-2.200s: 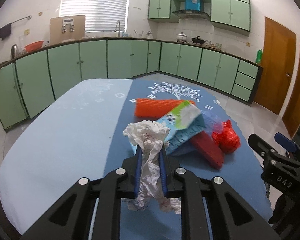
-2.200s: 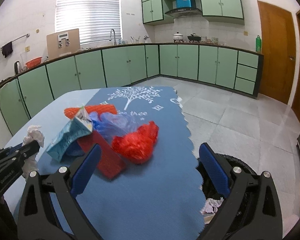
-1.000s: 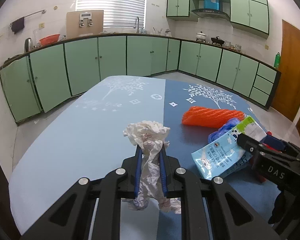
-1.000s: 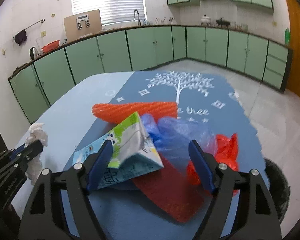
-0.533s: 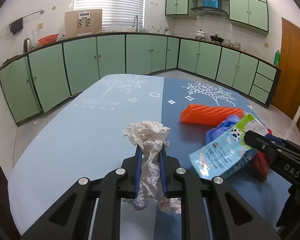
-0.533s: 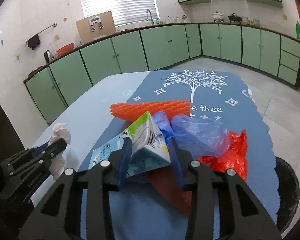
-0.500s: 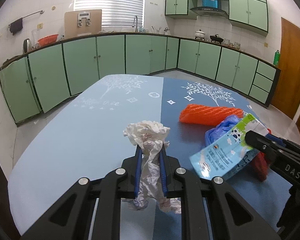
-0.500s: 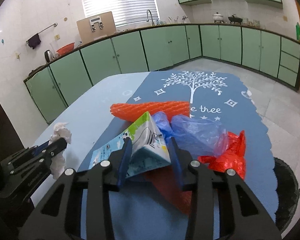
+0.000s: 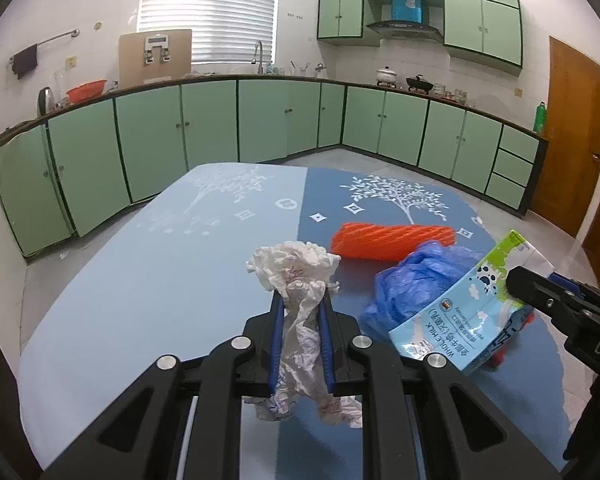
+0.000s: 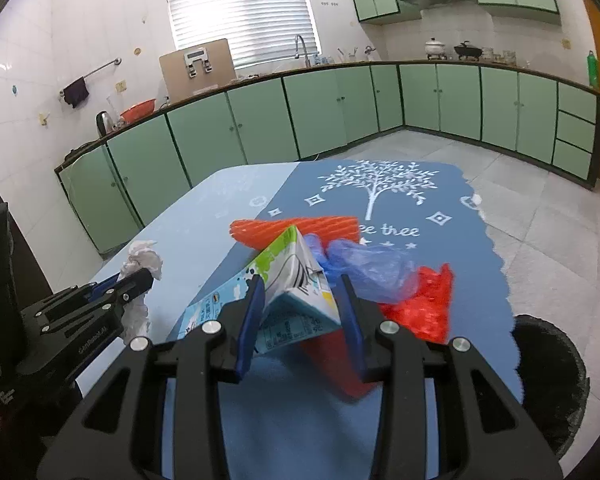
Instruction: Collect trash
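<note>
Right hand-held gripper (image 10: 298,280) is clamping the milk carton (image 10: 290,280), blue pads pressing both sides; carton is sitting tilted, gable end pointing far, and looks raised off the counter (image 10: 400,420). Left hand-held gripper (image 9: 302,304) is pinching a crumpled white paper wad (image 9: 300,280) at a narrow gap, wad bulging above the tips and hanging below them.

Around the carton: orange foam net sleeve (image 10: 300,228) lying far of it, crumpled blue plastic bag (image 10: 368,268) just right of it, red plastic bag (image 10: 428,304) further right, and a flat red piece (image 10: 332,364) partly under the right finger. The blue bag is touching the carton's right edge, crowding the grasp. The blue tablecloth with a white tree print is covering the counter.

Right wrist view is showing a black bin (image 10: 552,384) on the floor past the counter's near right edge, plus the red bag and red piece in full. The left hand-held gripper is showing there at left, with the wad.

Left wrist view is showing the carton's printed face (image 9: 460,320) reading "WHOLE MILK", and the right hand-held gripper (image 9: 532,284) coming in from the right on it. The bin is out of frame there; the red items are showing only as slivers behind the carton.
</note>
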The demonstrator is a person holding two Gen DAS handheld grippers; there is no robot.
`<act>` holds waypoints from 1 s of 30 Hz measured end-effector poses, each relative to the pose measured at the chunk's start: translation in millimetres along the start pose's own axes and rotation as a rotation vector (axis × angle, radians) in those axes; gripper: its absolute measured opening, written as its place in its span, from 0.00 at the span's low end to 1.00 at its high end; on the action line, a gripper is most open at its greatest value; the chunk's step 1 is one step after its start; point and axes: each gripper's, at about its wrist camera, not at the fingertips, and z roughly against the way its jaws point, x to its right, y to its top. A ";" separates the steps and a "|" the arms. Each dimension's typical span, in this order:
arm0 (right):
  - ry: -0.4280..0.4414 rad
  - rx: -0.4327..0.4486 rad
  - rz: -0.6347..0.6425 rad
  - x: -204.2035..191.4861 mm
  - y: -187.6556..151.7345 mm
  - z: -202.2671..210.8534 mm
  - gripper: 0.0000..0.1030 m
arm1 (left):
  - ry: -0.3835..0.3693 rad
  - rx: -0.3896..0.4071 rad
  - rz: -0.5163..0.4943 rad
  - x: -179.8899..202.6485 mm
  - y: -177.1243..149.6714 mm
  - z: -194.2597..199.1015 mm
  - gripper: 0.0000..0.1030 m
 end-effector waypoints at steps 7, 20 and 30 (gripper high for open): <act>-0.028 0.028 -0.009 13.0 2.5 22.8 0.35 | -0.050 0.019 -0.023 20.4 7.4 11.1 0.16; -0.079 0.051 0.005 45.5 11.2 56.9 0.00 | -0.159 0.047 -0.069 76.2 21.9 21.9 0.16; -0.049 -0.074 -0.070 65.5 -33.2 31.8 0.03 | -0.146 0.001 -0.095 84.2 10.0 16.3 0.16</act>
